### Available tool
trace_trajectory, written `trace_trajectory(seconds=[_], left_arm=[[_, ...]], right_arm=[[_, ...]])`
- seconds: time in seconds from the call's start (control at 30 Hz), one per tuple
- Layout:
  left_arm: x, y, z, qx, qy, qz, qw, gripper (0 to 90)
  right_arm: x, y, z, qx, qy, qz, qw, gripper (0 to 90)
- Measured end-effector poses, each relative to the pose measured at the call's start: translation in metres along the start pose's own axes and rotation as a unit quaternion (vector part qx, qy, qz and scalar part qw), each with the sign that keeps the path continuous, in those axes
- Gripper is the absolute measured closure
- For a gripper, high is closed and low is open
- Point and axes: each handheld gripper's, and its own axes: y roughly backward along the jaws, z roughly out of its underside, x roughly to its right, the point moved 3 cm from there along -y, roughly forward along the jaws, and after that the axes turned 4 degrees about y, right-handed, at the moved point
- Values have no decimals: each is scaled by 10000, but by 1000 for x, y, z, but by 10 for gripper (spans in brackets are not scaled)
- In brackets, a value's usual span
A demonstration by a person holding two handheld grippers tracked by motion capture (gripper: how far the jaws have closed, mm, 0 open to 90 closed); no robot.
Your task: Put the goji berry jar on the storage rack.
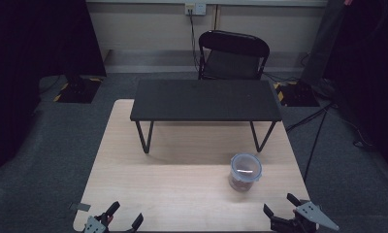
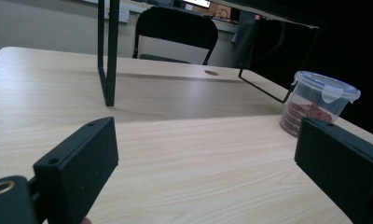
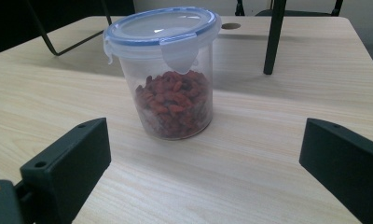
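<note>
Both grippers, left and right, are held wide open and empty at lower frame, an approach to the lidded jar being judged next.

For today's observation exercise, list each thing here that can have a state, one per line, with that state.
Clear jar: upright on the table, lid clipped shut, roughly half full of red pieces.
Left gripper: open, holding nothing.
Right gripper: open, holding nothing.
Black chair: unoccupied.
</note>
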Motion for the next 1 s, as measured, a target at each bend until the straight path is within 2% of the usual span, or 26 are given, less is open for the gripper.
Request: trace_trajectory(seconds=[1.0], left_arm=[[1,0,0,-12,-15,22,10000,53]], right_arm=[[-3,-1,1,131,15,-14,9999,6]])
